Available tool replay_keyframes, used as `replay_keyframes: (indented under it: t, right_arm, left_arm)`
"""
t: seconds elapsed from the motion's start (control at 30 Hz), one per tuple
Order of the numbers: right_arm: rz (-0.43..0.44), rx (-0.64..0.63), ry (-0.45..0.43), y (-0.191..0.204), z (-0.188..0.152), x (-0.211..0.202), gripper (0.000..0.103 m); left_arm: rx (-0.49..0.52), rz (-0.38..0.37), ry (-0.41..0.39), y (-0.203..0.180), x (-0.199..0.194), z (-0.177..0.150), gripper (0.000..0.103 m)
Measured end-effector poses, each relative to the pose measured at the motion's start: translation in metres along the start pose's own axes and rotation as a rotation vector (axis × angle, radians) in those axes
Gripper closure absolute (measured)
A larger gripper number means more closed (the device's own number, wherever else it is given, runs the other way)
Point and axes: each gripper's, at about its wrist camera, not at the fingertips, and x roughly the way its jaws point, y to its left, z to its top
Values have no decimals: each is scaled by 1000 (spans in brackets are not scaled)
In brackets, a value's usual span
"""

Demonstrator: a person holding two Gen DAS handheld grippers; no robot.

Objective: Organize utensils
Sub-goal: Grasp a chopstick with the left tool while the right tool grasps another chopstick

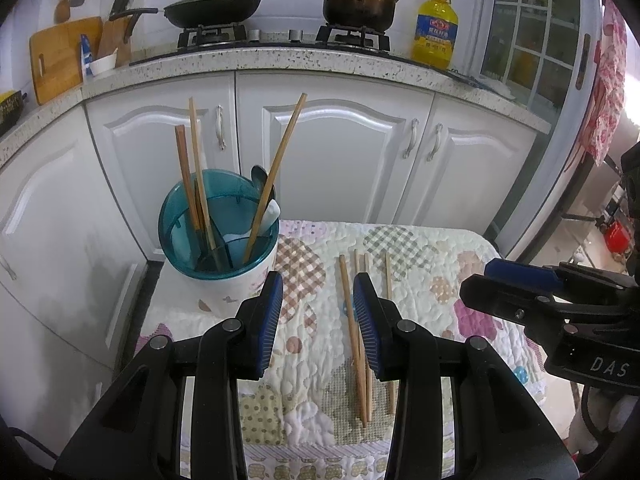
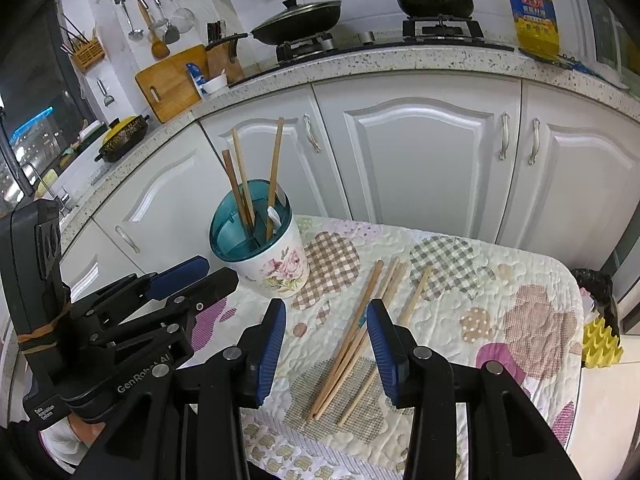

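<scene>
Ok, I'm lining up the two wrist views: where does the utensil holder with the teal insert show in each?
Left wrist: utensil holder sits left of centre, just beyond the left gripper, at the quilted cloth's far-left corner.
Right wrist: utensil holder sits left of centre, beyond the right gripper.
Shared landmark: loose chopsticks on the cloth, right of the holder.

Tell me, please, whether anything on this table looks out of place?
Yes: four loose chopsticks lie scattered on the quilted cloth, fanned out unevenly, while three others already stand in the utensil holder to their left. Nothing looks spilled or broken.
</scene>
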Motion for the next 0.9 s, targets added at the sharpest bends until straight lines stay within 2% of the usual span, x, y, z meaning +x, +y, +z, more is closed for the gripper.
replay_keyframes:
  t: [0.3, 0.53, 0.63, 0.73, 0.9]
  right_arm:
    - [-3, 29, 60, -15, -8, 26, 61]
    - [-36, 112, 173, -53, -25, 79, 61]
    - [-64, 108, 209, -63, -28, 101, 61]
    - [-83, 110, 242, -71, -28, 122, 66]
    - [-84, 149, 258, -81, -24, 147, 66]
  left_arm:
    - [-26, -33, 49, 6, 22, -7, 67]
    - [-53, -56, 141, 15, 53, -23, 67]
    - [-56, -68, 178, 17, 66, -29, 67]
    - [-52, -78, 200, 17, 73, -34, 67]
    - [-51, -88, 236, 16, 89, -40, 67]
